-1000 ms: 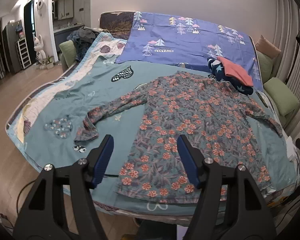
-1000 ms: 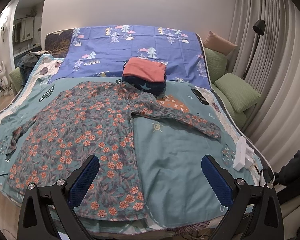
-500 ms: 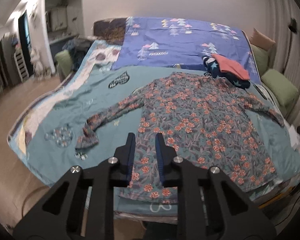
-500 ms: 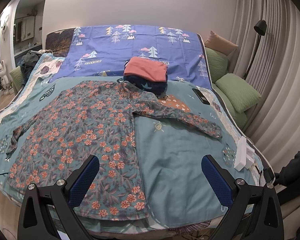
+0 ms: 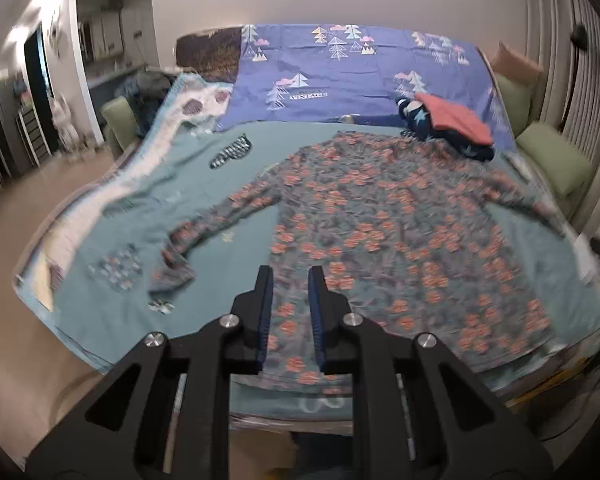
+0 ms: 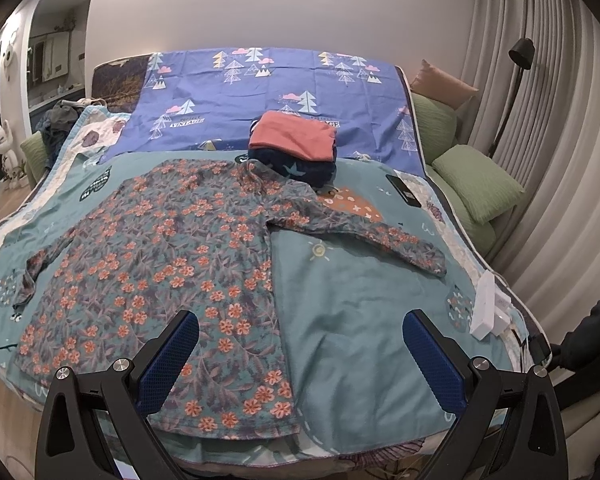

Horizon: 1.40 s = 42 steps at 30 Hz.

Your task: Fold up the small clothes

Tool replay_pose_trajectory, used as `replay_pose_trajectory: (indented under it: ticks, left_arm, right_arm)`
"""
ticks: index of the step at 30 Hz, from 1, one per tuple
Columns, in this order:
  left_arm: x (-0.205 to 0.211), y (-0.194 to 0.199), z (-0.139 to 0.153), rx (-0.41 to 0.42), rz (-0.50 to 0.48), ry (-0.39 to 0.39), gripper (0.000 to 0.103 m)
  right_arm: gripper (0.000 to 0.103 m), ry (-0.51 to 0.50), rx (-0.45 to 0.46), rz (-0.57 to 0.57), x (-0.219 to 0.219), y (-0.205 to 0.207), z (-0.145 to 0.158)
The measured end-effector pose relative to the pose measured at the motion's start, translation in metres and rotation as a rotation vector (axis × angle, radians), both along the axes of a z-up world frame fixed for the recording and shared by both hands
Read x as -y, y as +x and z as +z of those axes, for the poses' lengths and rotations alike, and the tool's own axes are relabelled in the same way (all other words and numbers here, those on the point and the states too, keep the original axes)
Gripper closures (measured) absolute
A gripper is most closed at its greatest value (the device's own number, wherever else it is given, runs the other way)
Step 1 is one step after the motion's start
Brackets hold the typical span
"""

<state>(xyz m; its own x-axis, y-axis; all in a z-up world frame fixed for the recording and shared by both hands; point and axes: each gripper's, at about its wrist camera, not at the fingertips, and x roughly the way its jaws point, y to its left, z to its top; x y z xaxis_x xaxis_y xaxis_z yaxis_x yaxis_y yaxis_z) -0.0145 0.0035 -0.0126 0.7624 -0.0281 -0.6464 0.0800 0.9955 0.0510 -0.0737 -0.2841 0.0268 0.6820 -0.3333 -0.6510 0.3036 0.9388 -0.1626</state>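
You have one floral long-sleeved shirt [image 6: 172, 248] spread flat on the teal bedspread [image 6: 360, 304], both of its two sleeves stretched out to the sides. Beyond the shirt's collar sits one stack of two folded garments: a coral one [image 6: 294, 138] on top of a navy starred one [image 6: 300, 170]. To the right of the shirt you can count two green pillows [image 6: 478, 184], one tan cushion [image 6: 440, 86] behind them, one dark phone-like slab [image 6: 403, 190], one white power strip [image 6: 488, 306] and one floor lamp [image 6: 520, 54].
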Motion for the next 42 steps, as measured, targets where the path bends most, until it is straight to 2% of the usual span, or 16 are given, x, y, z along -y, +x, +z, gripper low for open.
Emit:
replay_pose_trajectory:
  ticks: [11,14,16,21,25,28,31,34,37,42]
  left_arm:
    - [0.010,-0.003,0.002,0.015,-0.021,0.017,0.083]
    - [0.009,-0.002,0.003,0.020,-0.013,0.015,0.078]
    - [0.008,-0.002,0.004,0.024,-0.008,0.013,0.067]
    - [0.010,-0.002,0.005,0.033,-0.007,0.019,0.060]
    - [0.017,-0.001,0.009,0.062,-0.023,0.023,0.024]
    - [0.027,-0.002,0.017,0.116,-0.049,0.032,0.015]
    - [0.039,0.005,0.022,0.109,-0.104,0.026,0.010]
    - [0.057,0.012,0.027,0.116,-0.180,0.003,0.010]
    - [0.084,0.021,0.033,0.134,-0.255,0.033,0.010]
    - [0.131,0.043,0.039,0.131,-0.408,0.025,0.010]
  right_arm:
    - [0.000,-0.003,-0.008,-0.007,0.003,0.000,-0.001]
    - [0.000,-0.001,-0.006,-0.011,0.004,0.000,-0.001]
    - [0.000,0.002,-0.005,-0.013,0.005,-0.001,-0.001]
    - [0.000,0.001,-0.009,-0.015,0.006,0.000,-0.003]
    - [0.000,0.008,-0.008,-0.016,0.009,0.000,-0.004]
    - [0.000,0.013,-0.002,-0.030,0.018,-0.001,-0.005]
    - [0.000,0.030,0.012,-0.046,0.030,-0.004,-0.006]
    - [0.000,0.075,0.035,-0.069,0.050,-0.007,-0.005]
    - [0.000,0.141,0.065,-0.078,0.074,-0.010,-0.005]
    - [0.000,0.421,0.194,-0.126,0.155,-0.014,-0.006]
